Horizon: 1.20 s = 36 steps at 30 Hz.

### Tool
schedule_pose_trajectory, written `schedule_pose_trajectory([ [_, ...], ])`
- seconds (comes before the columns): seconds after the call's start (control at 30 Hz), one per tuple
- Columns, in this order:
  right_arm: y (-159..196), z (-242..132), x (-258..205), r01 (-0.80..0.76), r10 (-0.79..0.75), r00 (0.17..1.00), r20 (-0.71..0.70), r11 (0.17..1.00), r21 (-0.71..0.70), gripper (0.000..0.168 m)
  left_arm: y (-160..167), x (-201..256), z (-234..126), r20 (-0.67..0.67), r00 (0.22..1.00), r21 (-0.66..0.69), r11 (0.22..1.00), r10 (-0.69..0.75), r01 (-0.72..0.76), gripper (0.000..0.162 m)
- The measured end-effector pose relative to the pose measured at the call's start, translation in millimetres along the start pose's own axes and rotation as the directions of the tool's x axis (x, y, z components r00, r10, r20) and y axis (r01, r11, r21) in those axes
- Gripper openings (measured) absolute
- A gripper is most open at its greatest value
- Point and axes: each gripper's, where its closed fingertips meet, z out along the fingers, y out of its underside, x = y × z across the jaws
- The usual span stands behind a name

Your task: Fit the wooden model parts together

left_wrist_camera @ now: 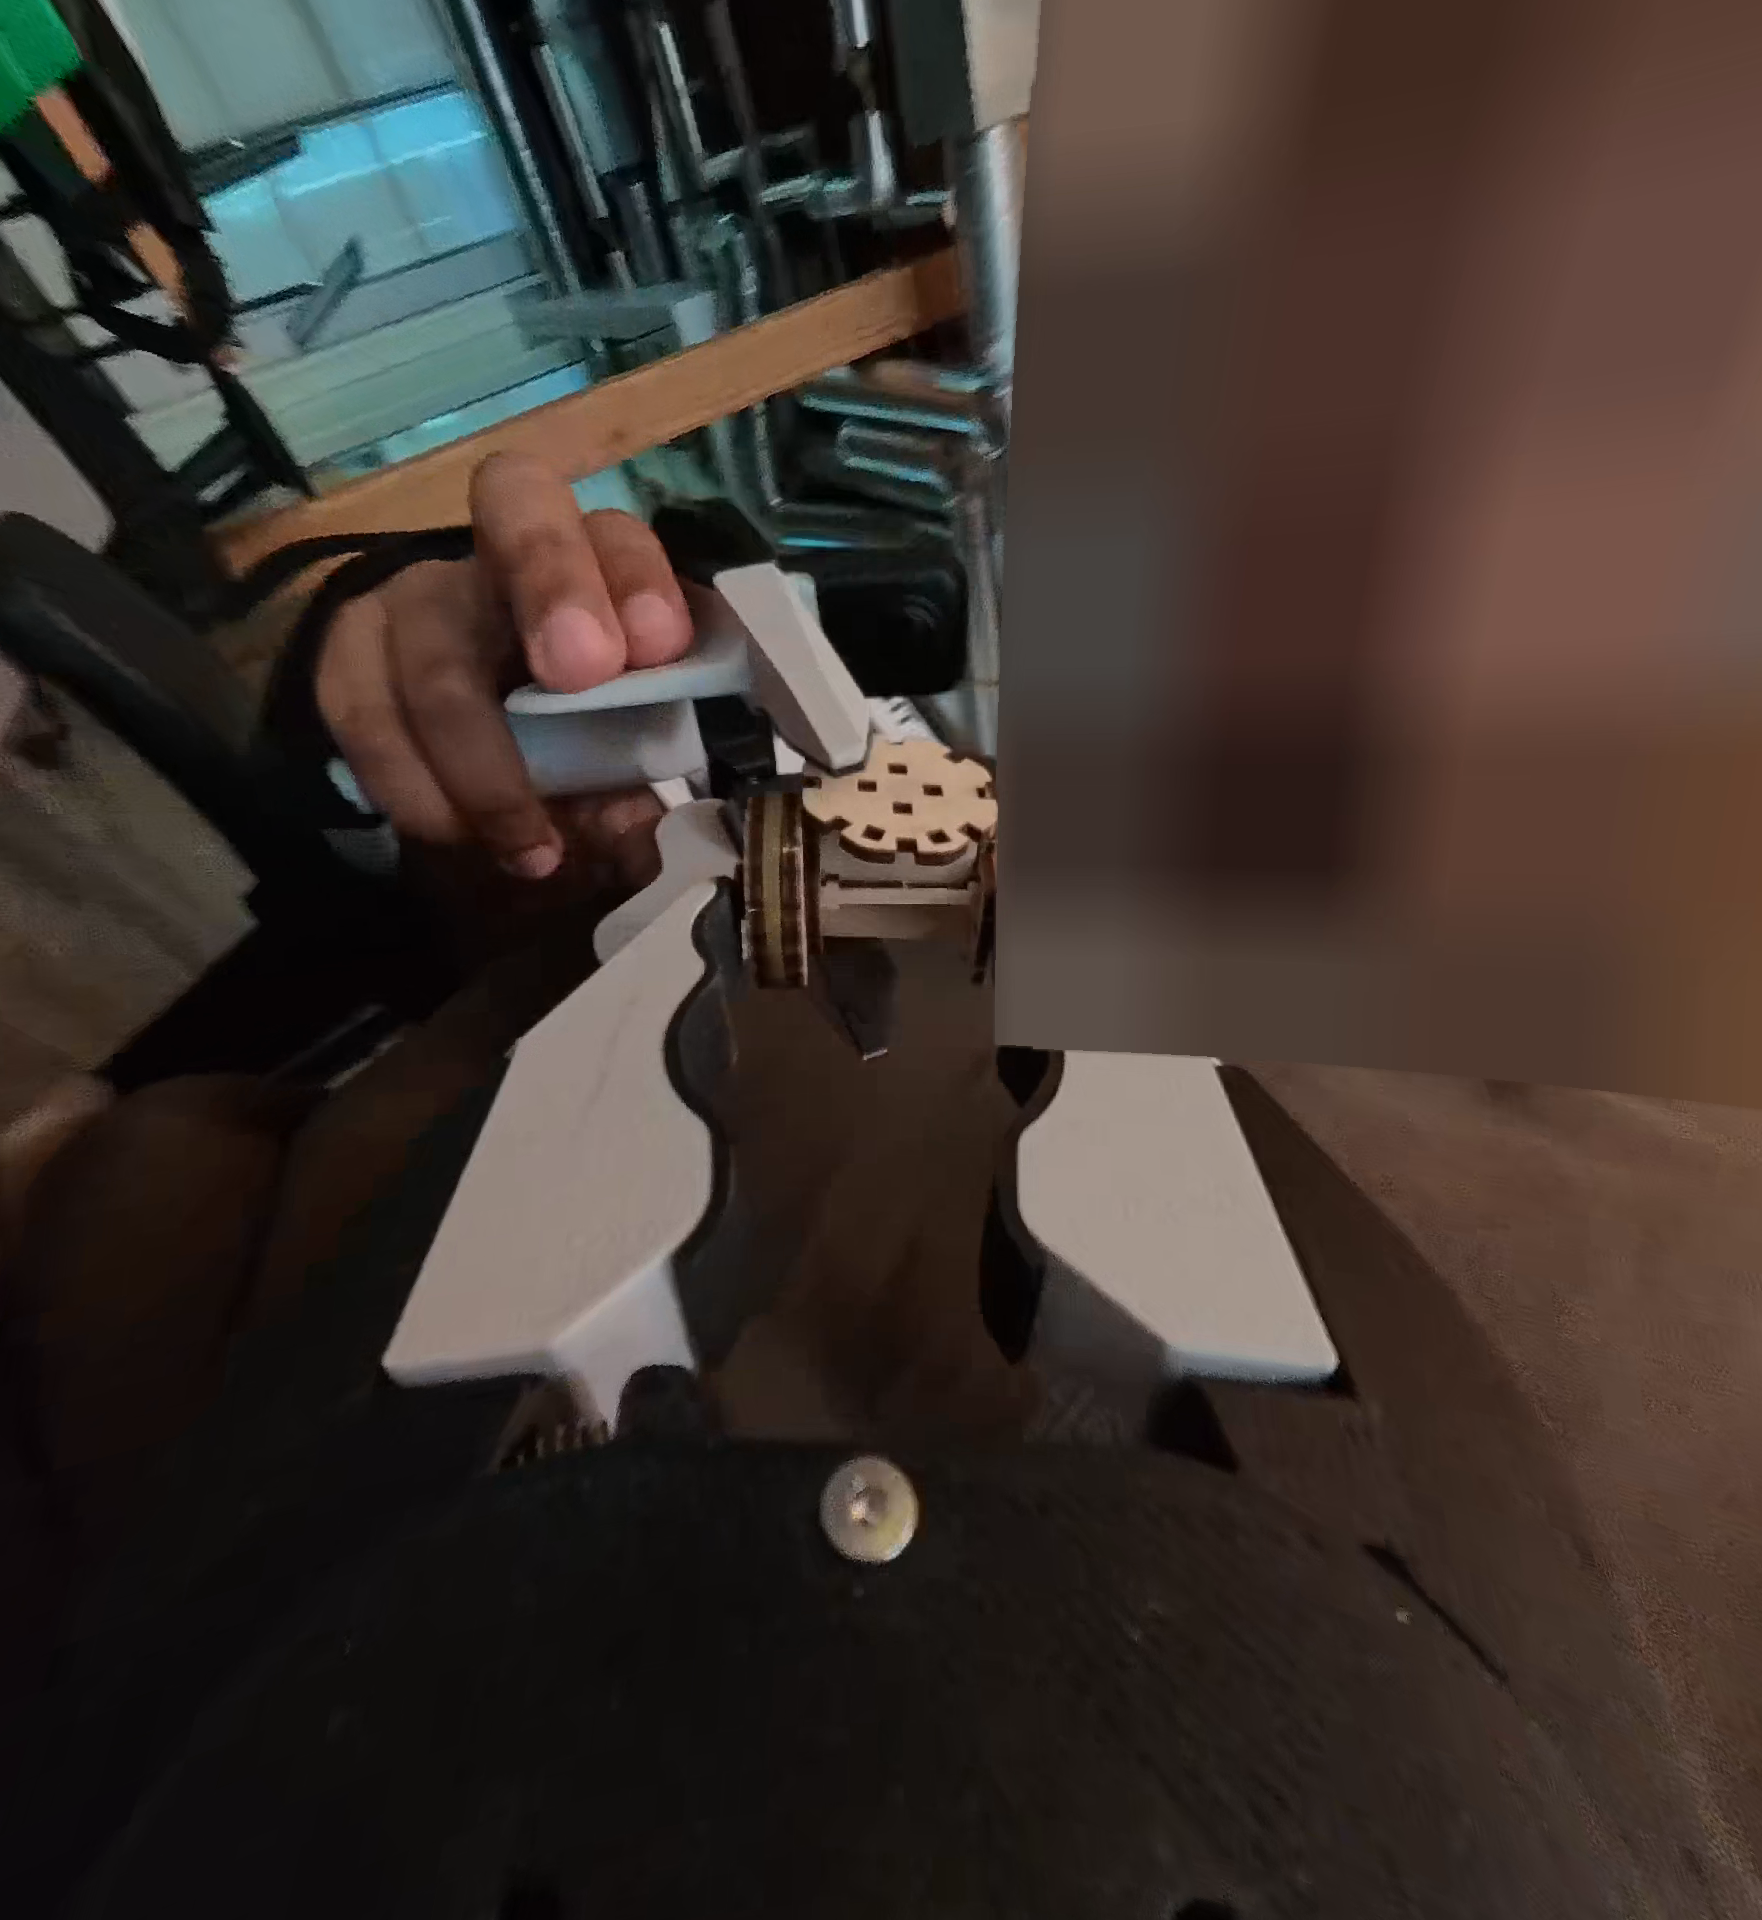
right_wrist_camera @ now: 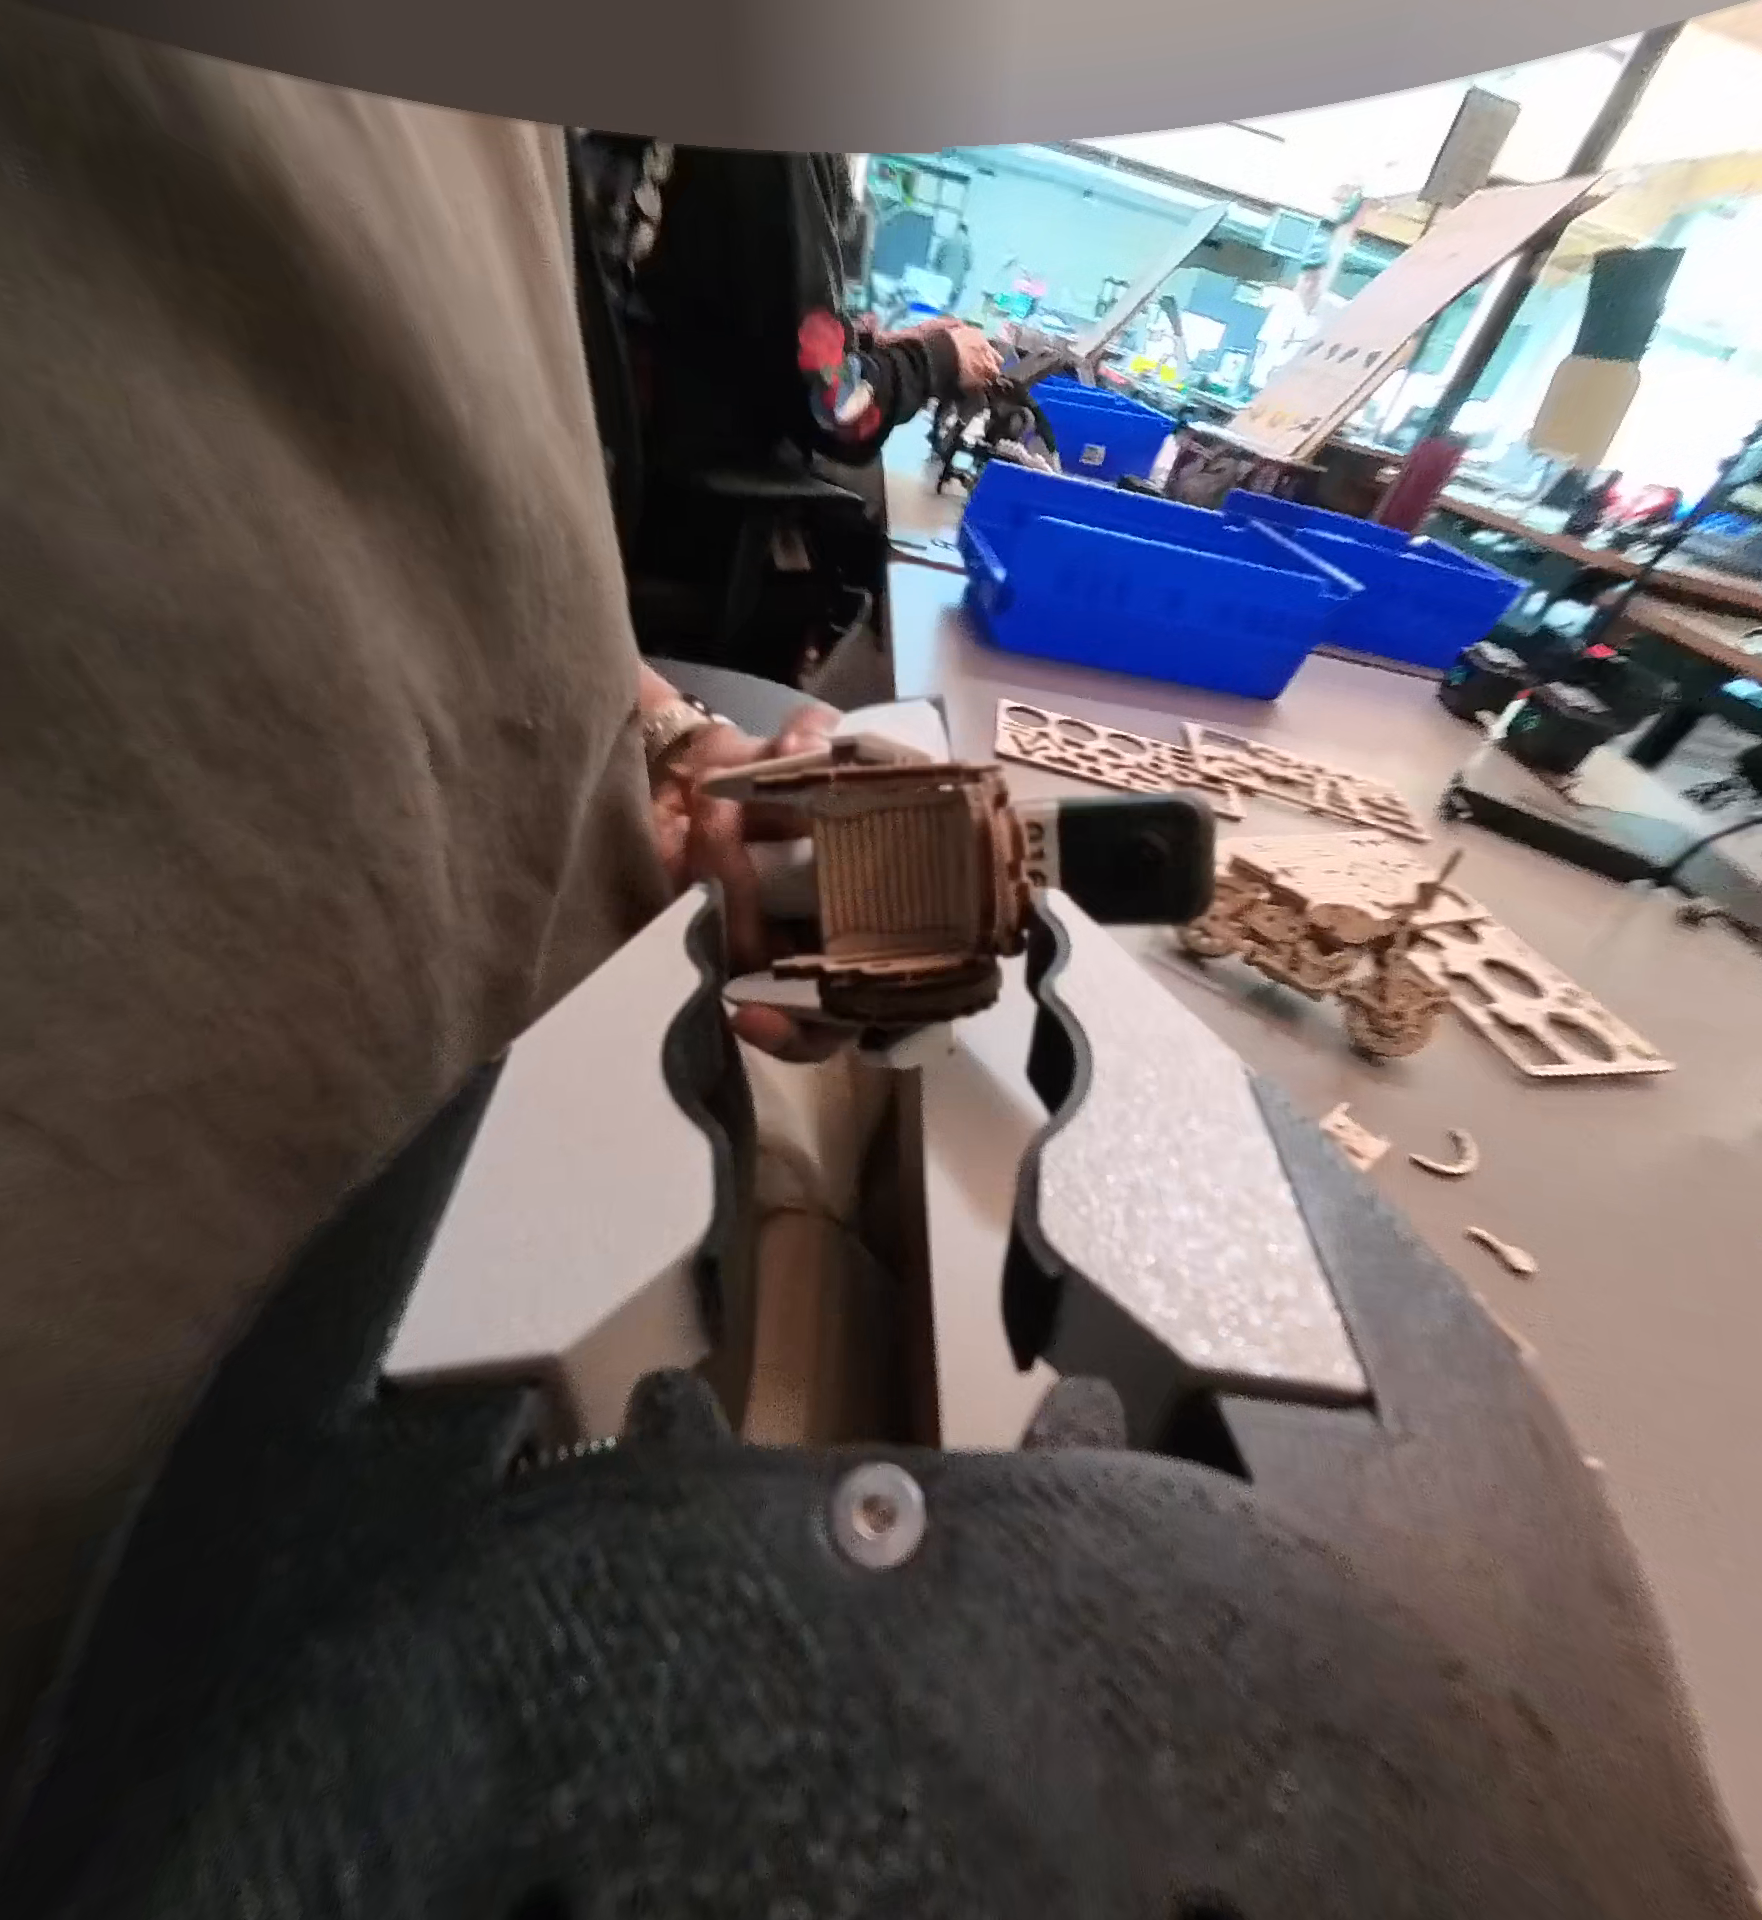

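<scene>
A small wooden model assembly is held up in the air between both grippers. It has a perforated top plate, a ribbed panel and a wheel on its side. My left gripper is shut on it across the wheels; its right finger is hidden behind a blurred patch. The left gripper also shows in the right wrist view, clamping the assembly from above and below. My right gripper closes on the assembly from its two sides. In the left wrist view the right gripper is seen with a hand squeezing its trigger.
On the grey table stand a finished wooden motorcycle model, punched-out wooden sheets, small scraps and blue bins. The person's beige shirt fills the left. Another person stands at the back. Shelving lies behind.
</scene>
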Motion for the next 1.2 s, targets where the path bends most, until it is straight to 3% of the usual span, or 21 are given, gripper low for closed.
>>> schedule_pose_trajectory([
  [0.17, 6.3, -3.2, 5.4, 0.173, -0.177, 0.981, -0.076, 0.984, -0.051, 0.042, 4.6, -7.8, -1.4, 0.157, 0.975, -0.09, 0.985, 0.158, -0.145, 0.045],
  [0.4, 15.5, -1.0, 7.6, 0.232, -0.239, 0.967, -0.084, 0.969, -0.083, 0.038, 4.3, -16.3, -10.0, 0.247, 0.958, -0.098, 0.987, 0.147, -0.126, 0.045],
  [0.9, 18.7, 1.1, 1.4, 0.168, -0.168, 0.986, 0.005, 0.983, -0.074, 0.035, 8.0, -25.3, -20.9, 0.37, 0.893, -0.185, 0.962, 0.256, -0.199, 0.045],
  [1.2, 22.8, -2.1, -0.8, 0.137, -0.133, 0.99, 0.046, 0.986, -0.099, 0.033, 10.3, -29.4, -18.5, 0.376, 0.895, -0.187, 0.966, 0.239, -0.18, 0.044],
])
